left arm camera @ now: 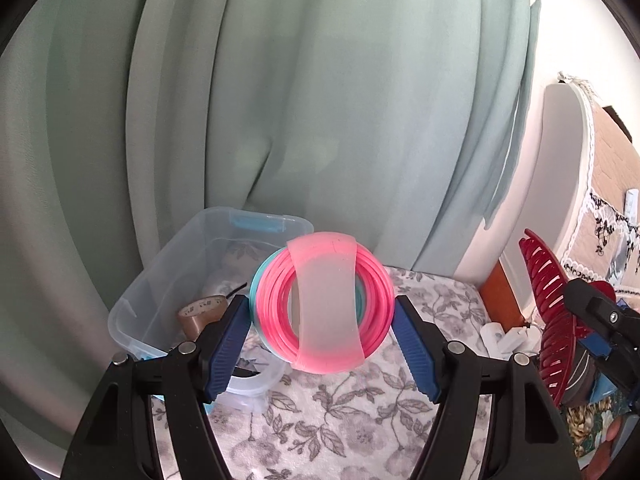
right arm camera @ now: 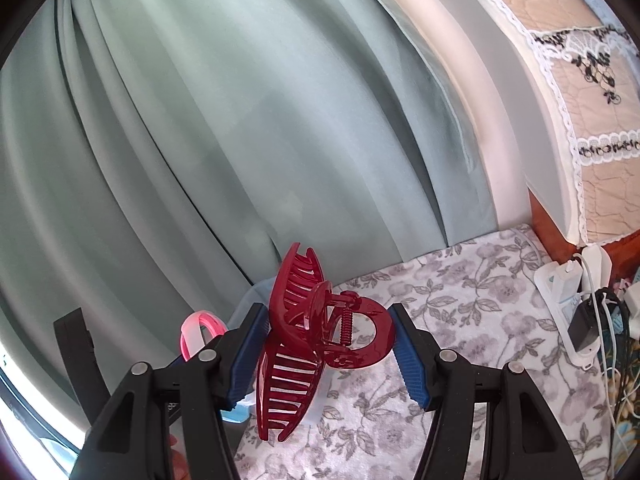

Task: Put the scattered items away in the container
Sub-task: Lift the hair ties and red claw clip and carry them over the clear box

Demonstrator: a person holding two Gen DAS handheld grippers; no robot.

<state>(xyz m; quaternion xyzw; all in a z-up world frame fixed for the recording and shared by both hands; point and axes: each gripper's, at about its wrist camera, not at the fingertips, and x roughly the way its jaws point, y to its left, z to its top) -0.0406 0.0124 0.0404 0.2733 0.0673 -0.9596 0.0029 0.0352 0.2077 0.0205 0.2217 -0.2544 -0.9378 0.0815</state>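
Note:
My left gripper (left arm camera: pixel 322 312) is shut on a bundle of pink and teal hoops (left arm camera: pixel 324 302) wrapped by a pale pink band, held up above the floral cloth (left arm camera: pixel 320 420). Just left of and behind it stands a clear plastic container (left arm camera: pixel 168 280) with a roll of brown tape (left arm camera: pixel 202 314) inside. My right gripper (right arm camera: pixel 330 332) is shut on a dark red hair claw clip (right arm camera: pixel 312 340), its teeth hanging on the left side. In the left wrist view the red clip (left arm camera: pixel 548 320) and right gripper (left arm camera: pixel 604 320) show at the far right. The pink hoops (right arm camera: pixel 198 334) peek in at the right wrist view's left.
A green curtain (left arm camera: pixel 280 100) hangs close behind the container. A white power strip with plugs and cables (right arm camera: pixel 580 308) lies at the right on the cloth. A padded headboard with lace trim (right arm camera: pixel 580 100) rises at the far right. A clear lid (left arm camera: pixel 256 380) lies under the left finger.

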